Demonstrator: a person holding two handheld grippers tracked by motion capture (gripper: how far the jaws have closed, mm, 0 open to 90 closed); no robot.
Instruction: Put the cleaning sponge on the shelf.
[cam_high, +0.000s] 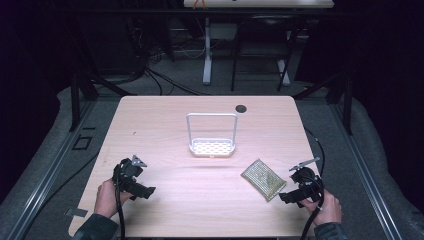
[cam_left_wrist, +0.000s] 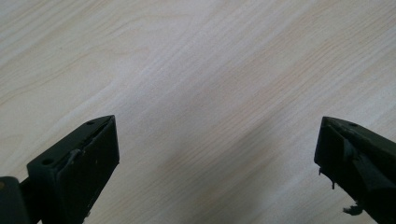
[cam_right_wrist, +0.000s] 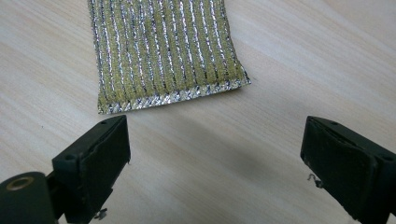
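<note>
- A flat scouring pad (cam_right_wrist: 166, 51), woven in yellow-green and silver stripes, lies on the pale wooden table (cam_high: 200, 200); in the high view I see the same pad (cam_high: 263, 179) at the front right of the tabletop, turned at a slant
- My right gripper (cam_right_wrist: 217, 163) points at the pad's near edge, its two black jaws standing wide apart with only bare wood between them; the left jaw tip sits just short of the pad's corner and I see no contact
- From above, that right gripper (cam_high: 289, 196) rests low over the table just beside the pad, held in the person's right hand (cam_high: 327, 207)
- My left gripper (cam_left_wrist: 217, 163) also has its jaws spread wide, with nothing between them but wood grain
- In the high view the left gripper (cam_high: 145, 190) is at the front left, well apart from the pad, held in the left hand (cam_high: 107, 197)
- A small white wire rack (cam_high: 212, 135) with a tall loop handle and a perforated tray stands upright near the table's middle, behind the pad and apart from it
- A dark round spot (cam_high: 241, 108) sits near the far edge; the picture is too dim there, but it may be a cable hole
</note>
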